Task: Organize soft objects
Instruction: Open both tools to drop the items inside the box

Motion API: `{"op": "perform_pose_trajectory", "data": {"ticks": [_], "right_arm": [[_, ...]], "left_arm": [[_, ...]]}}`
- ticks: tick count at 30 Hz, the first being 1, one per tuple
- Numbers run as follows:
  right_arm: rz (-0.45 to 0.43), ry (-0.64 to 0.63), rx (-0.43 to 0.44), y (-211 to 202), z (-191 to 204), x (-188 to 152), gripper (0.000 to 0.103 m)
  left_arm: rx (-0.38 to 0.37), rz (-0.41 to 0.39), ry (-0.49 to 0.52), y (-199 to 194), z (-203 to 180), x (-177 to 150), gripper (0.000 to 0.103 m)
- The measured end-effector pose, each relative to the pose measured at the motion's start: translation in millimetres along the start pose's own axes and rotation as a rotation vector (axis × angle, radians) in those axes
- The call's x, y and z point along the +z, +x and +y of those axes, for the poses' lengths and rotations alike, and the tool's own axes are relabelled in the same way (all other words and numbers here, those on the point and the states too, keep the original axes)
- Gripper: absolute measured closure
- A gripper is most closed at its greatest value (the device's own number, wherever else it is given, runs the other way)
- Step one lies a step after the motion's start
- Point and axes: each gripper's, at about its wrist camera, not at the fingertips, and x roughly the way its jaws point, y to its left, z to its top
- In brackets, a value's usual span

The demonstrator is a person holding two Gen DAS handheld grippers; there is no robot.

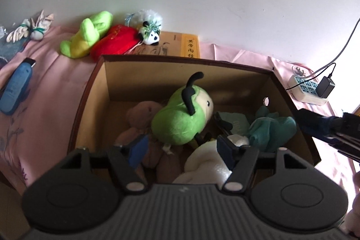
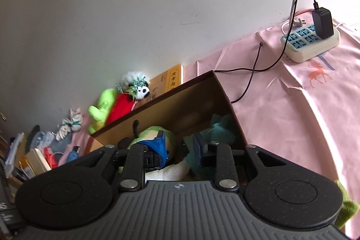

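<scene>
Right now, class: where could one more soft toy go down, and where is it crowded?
Free: the pink cloth between the cardboard box and the power strip. Also the box's back-left floor, behind the brown plush. Crowded: around the green plush, teal toy and white plush.

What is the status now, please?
Left gripper open over box. Right gripper open, empty. Green toy in box. Nothing blocking.

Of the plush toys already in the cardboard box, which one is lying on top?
The green plush with black antennae. It rests across the pink plush, with the white plush and teal plush lower beside it in the cardboard box.
</scene>
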Motion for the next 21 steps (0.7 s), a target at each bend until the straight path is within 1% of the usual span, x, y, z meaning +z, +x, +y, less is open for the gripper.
{"op": "perform_pose_trajectory", "data": {"ticks": [5, 7, 10, 15, 21], "right_arm": [[-0.013, 0.017, 0.011, -14, 4, -4, 0.092], [-0.004, 0.002, 0.024, -18, 7, -5, 0.092], [-0.018, -0.025, 0.023, -26, 11, -9, 0.092], [-0.012, 0.006, 0.059, -34, 9, -15, 0.092], [-0.004, -0.022, 0.055, -42, 9, -22, 0.092]], "left_arm": [[0.025, -0.009, 0.009, -6, 0, -3, 0.035], [0.033, -0.014, 0.01, -9, 0, -4, 0.035], [0.043, -0.018, 0.012, -13, -1, -5, 0.035], [0.06, -0.021, 0.027, -23, -5, -8, 0.035], [0.068, -0.028, 0.047, -35, -8, -14, 0.035]]}}
